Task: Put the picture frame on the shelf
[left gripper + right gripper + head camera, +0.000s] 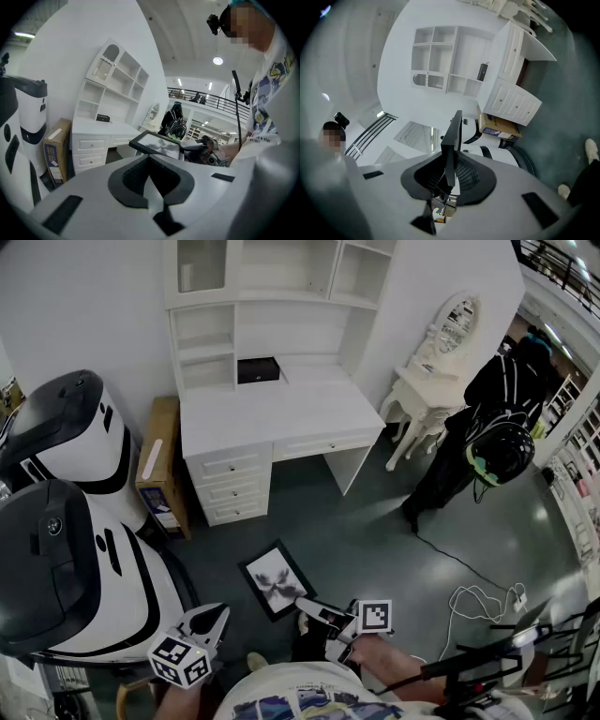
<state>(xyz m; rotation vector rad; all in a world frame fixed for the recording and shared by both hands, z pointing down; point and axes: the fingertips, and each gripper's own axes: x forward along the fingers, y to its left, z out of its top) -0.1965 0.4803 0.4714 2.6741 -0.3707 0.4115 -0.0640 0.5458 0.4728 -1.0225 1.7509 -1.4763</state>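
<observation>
The black picture frame (275, 579) with a pale plant print hangs low over the dark floor, and my right gripper (307, 607) is shut on its near corner. The right gripper view has the frame (452, 136) edge-on, standing up from between the dark pads (471, 176). In the left gripper view the frame (157, 143) lies almost flat, just beyond my left gripper (151, 180), whose jaws are together with nothing in them. That left gripper (214, 617) hangs lower left of the frame. The white desk with its shelf unit (253, 296) stands ahead against the wall.
Two large white-and-black machines (66, 549) fill the left side, with a cardboard box (159, 470) beside the desk drawers. A small black box (258, 369) sits on the desk. A person in black (492, 418) stands by a white vanity table (431, 381). Cables (478, 601) lie on the floor at right.
</observation>
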